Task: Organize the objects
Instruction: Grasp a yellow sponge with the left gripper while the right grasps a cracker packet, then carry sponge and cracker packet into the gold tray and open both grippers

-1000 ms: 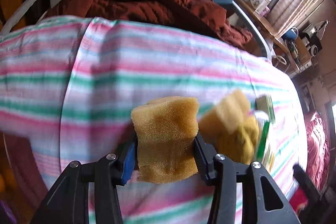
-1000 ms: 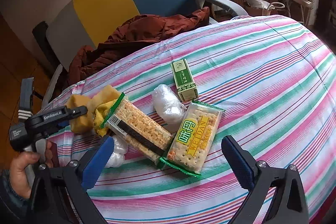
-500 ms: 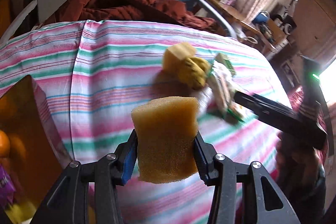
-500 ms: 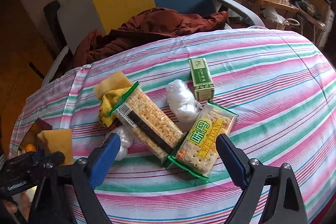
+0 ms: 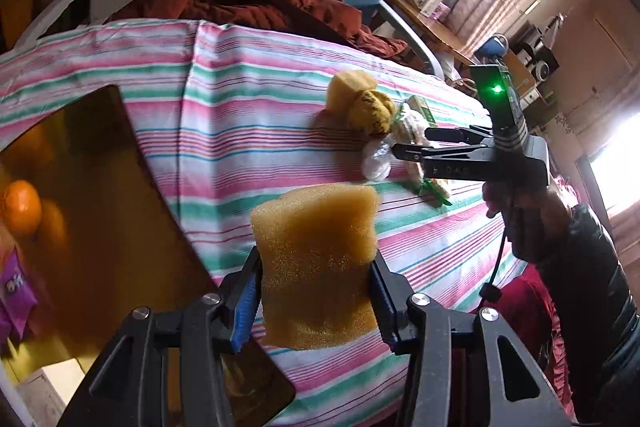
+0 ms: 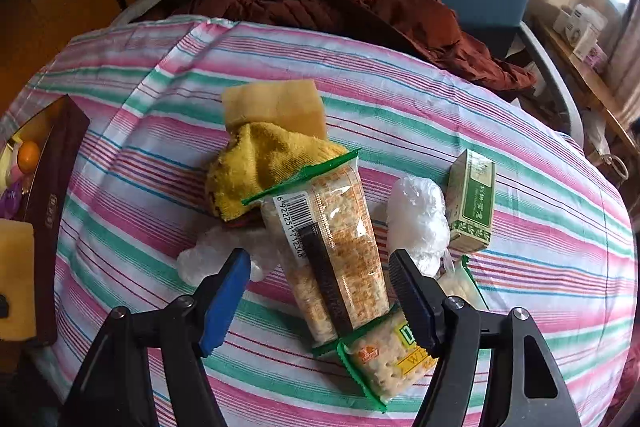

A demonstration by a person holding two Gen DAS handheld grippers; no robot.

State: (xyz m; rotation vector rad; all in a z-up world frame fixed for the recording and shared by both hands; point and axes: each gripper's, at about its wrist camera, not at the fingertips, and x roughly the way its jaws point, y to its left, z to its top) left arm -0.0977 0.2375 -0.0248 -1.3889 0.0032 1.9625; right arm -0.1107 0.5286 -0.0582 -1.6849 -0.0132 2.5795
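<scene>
My left gripper (image 5: 314, 281) is shut on a tan sponge (image 5: 316, 263) and holds it above the near left edge of the striped table, next to a brown box (image 5: 100, 211); that sponge also shows at the left edge of the right wrist view (image 6: 16, 279). My right gripper (image 6: 320, 281) is open, its jaws either side of a clear cracker pack (image 6: 328, 247). A second sponge (image 6: 276, 107) and a yellow cloth (image 6: 260, 167) lie behind it. A second cracker pack (image 6: 388, 355) lies under the right finger.
A green carton (image 6: 472, 203) and two crumpled plastic bags (image 6: 418, 223) lie on the striped tablecloth (image 6: 540, 267). The brown box (image 6: 52, 187) at the table's left holds an orange (image 5: 22, 207) and purple packets. A chair with a rust-red jacket (image 6: 360, 7) stands behind.
My left gripper has carried the sponge left and back, away from the pile and beside the brown box. My right gripper has moved in low over the clear cracker pack, jaws narrower.
</scene>
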